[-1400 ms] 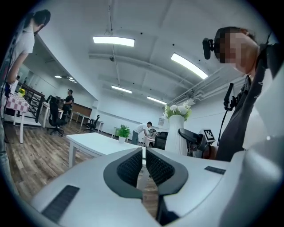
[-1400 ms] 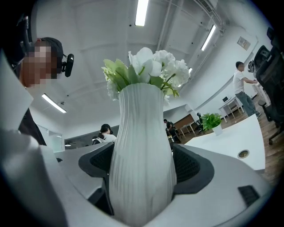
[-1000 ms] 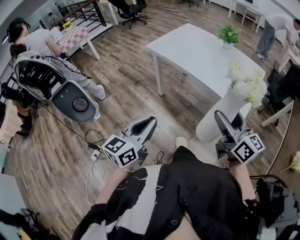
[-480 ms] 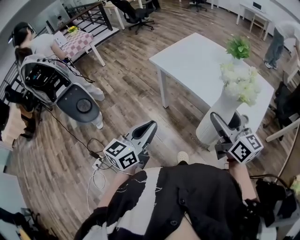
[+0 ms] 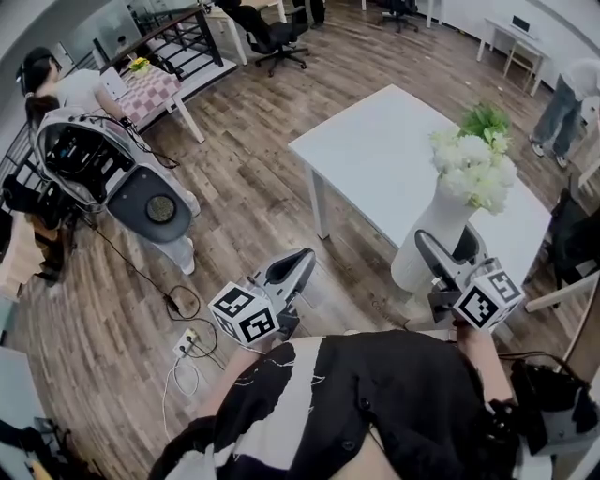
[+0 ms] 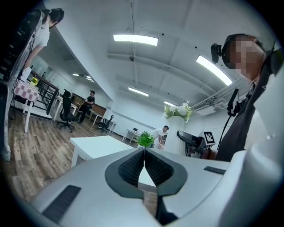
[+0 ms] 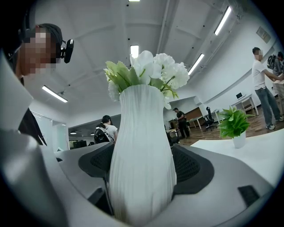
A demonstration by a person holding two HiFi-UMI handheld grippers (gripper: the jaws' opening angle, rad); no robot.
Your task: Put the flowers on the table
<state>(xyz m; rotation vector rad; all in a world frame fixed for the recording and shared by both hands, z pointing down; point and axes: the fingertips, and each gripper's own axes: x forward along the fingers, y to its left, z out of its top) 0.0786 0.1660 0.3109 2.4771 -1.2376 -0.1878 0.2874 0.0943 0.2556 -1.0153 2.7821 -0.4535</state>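
A tall ribbed white vase (image 5: pixel 429 242) (image 7: pixel 141 155) holds white flowers (image 5: pixel 473 169) (image 7: pixel 148 67). My right gripper (image 5: pixel 443 258) (image 7: pixel 142 166) is shut on the vase body, carrying it upright in the air near the front corner of the white table (image 5: pixel 384 155) (image 7: pixel 248 150). The left gripper (image 5: pixel 292 267) (image 6: pixel 143 166) is shut with nothing between its jaws, low at the left, apart from the vase. The vase and flowers (image 6: pixel 177 119) also show far off in the left gripper view.
A small green potted plant (image 5: pixel 486 120) (image 7: pixel 234 125) (image 6: pixel 145 139) stands on the table's far side. A grey machine (image 5: pixel 103 173) and cables (image 5: pixel 183 309) lie on the wood floor at left. People stand at the room's edges; office chairs (image 5: pixel 272 28) are at the back.
The vase with flowers has risen and shifted toward the table in my right gripper. The view has swung so the table sits closer. The left gripper stays shut.
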